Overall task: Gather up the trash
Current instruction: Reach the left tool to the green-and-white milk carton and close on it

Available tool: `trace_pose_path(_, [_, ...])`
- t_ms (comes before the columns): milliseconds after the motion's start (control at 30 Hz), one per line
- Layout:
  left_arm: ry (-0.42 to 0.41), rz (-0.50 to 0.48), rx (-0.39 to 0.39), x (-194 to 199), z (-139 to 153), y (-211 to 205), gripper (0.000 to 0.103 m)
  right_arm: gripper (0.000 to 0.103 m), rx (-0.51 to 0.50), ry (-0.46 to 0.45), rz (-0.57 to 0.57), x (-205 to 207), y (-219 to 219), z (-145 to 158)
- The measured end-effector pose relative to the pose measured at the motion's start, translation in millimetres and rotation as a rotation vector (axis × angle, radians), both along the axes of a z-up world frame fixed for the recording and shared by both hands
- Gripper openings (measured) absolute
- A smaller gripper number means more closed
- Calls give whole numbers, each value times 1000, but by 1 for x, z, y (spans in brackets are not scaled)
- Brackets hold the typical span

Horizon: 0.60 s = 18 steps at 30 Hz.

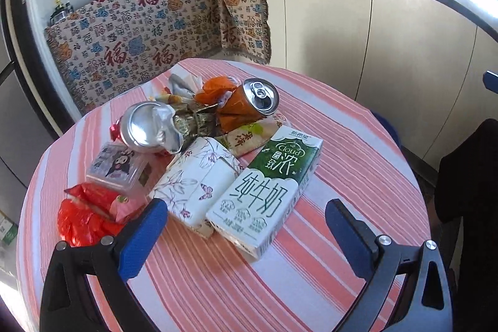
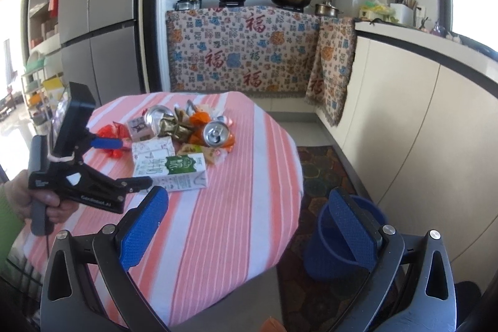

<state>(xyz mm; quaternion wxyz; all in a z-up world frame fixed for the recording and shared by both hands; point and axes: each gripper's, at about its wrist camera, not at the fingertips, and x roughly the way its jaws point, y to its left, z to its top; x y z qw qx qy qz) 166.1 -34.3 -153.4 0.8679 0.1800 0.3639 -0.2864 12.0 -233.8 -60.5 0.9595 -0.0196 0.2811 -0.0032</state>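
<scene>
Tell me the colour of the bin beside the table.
Blue. The bin shows best in the right wrist view, on the floor by the table.

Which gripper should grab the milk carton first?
Left. The left gripper hovers open right at the milk carton; the right gripper sits back at the table edge, nearer the blue bin.

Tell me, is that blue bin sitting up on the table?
No, the blue bin stands on the floor beside the table, below its edge in the right wrist view.
</scene>
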Motion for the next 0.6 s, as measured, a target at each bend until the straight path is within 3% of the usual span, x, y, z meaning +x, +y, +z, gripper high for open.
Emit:
trace_pose_path(133, [40, -49, 23, 16, -10, -9, 102, 103, 0, 9, -8, 2, -3, -4])
trace_pose_path(200, [78, -88, 25, 17, -13, -11, 85, 103, 4, 17, -12, 4, -5, -6])
trace_pose_path(367, [159, -118, 51, 17, -23, -19, 57, 103, 17, 29, -20, 6, -11, -9])
trace_pose_path(600, [157, -25, -60, -18, -14, 3, 53, 103, 14, 32, -30, 7, -16, -11])
